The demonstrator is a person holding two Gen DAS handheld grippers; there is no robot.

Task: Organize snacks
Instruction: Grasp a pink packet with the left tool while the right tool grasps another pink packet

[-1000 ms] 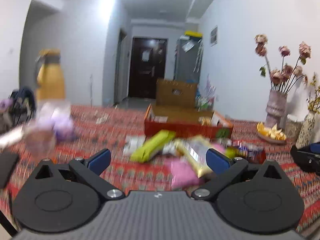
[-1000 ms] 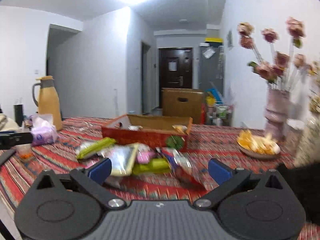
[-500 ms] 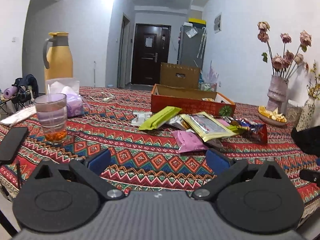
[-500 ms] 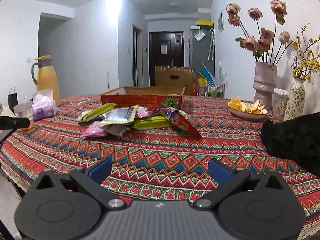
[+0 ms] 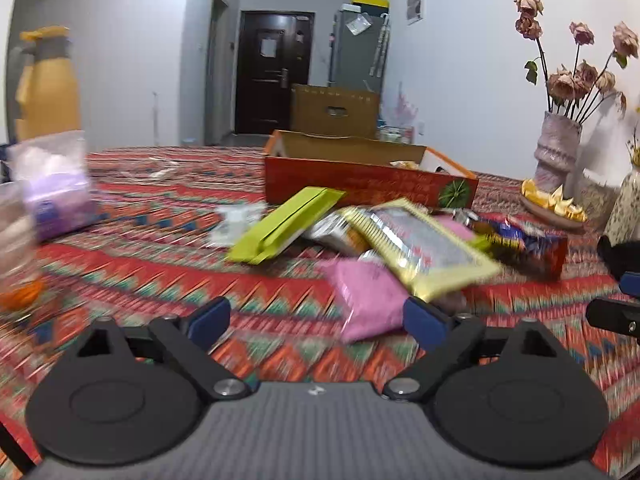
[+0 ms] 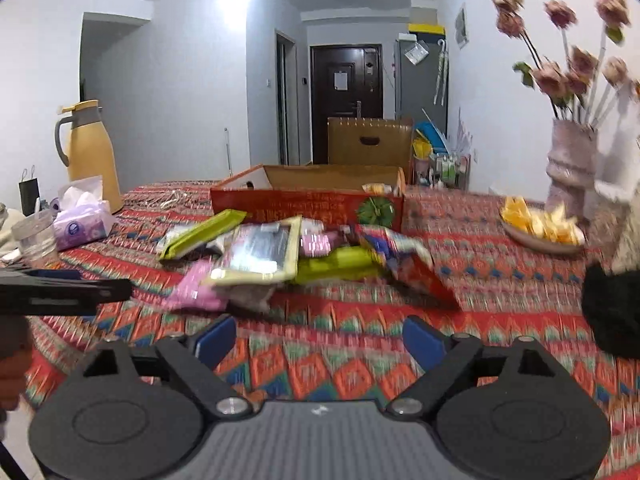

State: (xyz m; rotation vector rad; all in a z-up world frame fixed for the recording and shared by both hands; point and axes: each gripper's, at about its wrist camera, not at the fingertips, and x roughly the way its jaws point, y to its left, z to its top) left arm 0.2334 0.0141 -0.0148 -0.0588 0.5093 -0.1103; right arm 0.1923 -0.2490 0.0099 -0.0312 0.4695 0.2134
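Observation:
A pile of snack packets lies on the patterned tablecloth in front of an open red cardboard box (image 5: 360, 184) (image 6: 304, 204). In the pile are a lime-green packet (image 5: 280, 226) (image 6: 200, 232), a yellow-edged silver packet (image 5: 424, 244) (image 6: 260, 256), a pink packet (image 5: 364, 292) (image 6: 200, 288) and a red-and-blue packet (image 5: 528, 244) (image 6: 404, 256). My left gripper (image 5: 316, 318) is open and empty, just short of the pink packet. My right gripper (image 6: 316, 338) is open and empty, a little before the pile.
A yellow thermos (image 6: 90, 148), a tissue pack (image 6: 82, 224) and a glass (image 6: 34, 234) stand at the left. A plate of orange slices (image 6: 540, 224) and a vase of dried flowers (image 6: 570, 168) stand at the right. A black object (image 6: 612, 308) lies near the right edge.
Both grippers have moved forward over the table toward the snack pile, which looks larger now. Both stay open and empty.

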